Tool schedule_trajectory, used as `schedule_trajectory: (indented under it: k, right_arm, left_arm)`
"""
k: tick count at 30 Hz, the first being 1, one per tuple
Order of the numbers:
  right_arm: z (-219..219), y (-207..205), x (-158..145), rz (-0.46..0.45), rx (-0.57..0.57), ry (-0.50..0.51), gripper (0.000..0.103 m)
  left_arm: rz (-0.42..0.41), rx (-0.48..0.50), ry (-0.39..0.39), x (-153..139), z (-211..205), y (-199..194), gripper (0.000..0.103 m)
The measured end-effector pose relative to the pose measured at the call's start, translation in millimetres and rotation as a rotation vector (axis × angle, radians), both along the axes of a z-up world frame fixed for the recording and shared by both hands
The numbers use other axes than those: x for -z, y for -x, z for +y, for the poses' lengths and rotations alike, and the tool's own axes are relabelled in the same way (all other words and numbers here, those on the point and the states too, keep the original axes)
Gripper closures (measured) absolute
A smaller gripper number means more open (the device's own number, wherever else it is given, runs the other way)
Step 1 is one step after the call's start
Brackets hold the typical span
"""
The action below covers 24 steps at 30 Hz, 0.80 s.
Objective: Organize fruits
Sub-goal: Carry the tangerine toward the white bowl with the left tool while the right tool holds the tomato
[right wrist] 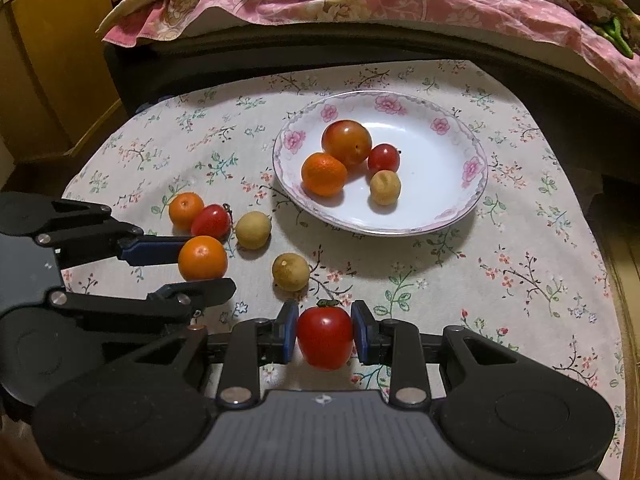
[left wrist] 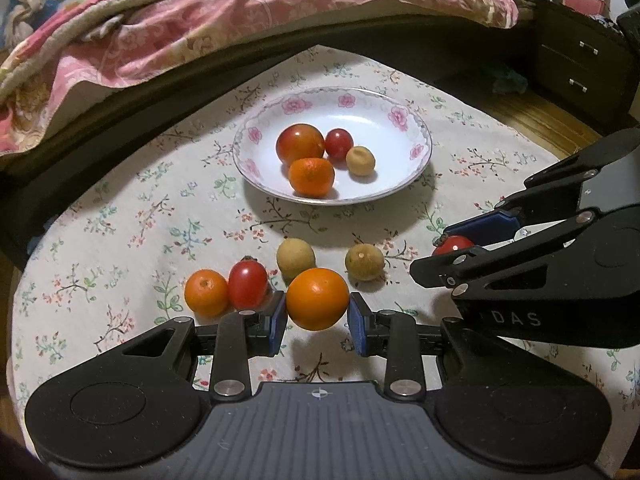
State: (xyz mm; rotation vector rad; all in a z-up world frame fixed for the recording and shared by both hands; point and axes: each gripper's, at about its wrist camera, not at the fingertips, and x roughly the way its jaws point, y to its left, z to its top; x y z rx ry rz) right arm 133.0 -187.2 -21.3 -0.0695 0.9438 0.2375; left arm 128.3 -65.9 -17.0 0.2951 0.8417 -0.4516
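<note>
My left gripper (left wrist: pixel 318 316) is shut on an orange mandarin (left wrist: pixel 317 298), blue pads pressed to both its sides, just above the floral tablecloth. My right gripper (right wrist: pixel 325 334) is shut on a red tomato (right wrist: pixel 325 338) with a green stem. Each gripper also shows in the other view: the left gripper (right wrist: pixel 202 266) with its mandarin (right wrist: pixel 202 258), the right gripper (left wrist: pixel 434 251) with its tomato (left wrist: pixel 454 245). Beyond both stands a white flowered plate (left wrist: pixel 332 200) (right wrist: pixel 380 232) with a large tomato, a small tomato, a mandarin and a brown longan in it.
Loose on the cloth lie a mandarin (left wrist: pixel 206 292), a cherry tomato (left wrist: pixel 248 284) and two longans (left wrist: pixel 296 258) (left wrist: pixel 364 262). A bed with a pink quilt (left wrist: pixel 200 20) borders the table's far side. Dark drawers (left wrist: pixel 572 68) stand right, a wooden cabinet (right wrist: pixel 40 80) left.
</note>
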Motion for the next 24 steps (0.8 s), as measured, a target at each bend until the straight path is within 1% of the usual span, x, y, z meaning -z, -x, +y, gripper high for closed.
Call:
schedule_trajectory:
  k: [6, 17, 24]
  right_arm:
    - [-5, -5, -7, -0.016, 0.033, -0.017, 0.071]
    - [-15, -23, -20, -0.051, 0.096, -0.058, 0.071]
    - [-17, -38, -23, -0.073, 0.124, -0.075, 0.071]
  left_arm:
    - [-0.030, -0.008, -0.011, -8, -4, -5, 0.064]
    - [-0.056, -0.040, 0.026, -22, -9, -26, 0.064]
    - [-0.060, -0.065, 0.055, -25, -8, -42, 0.064]
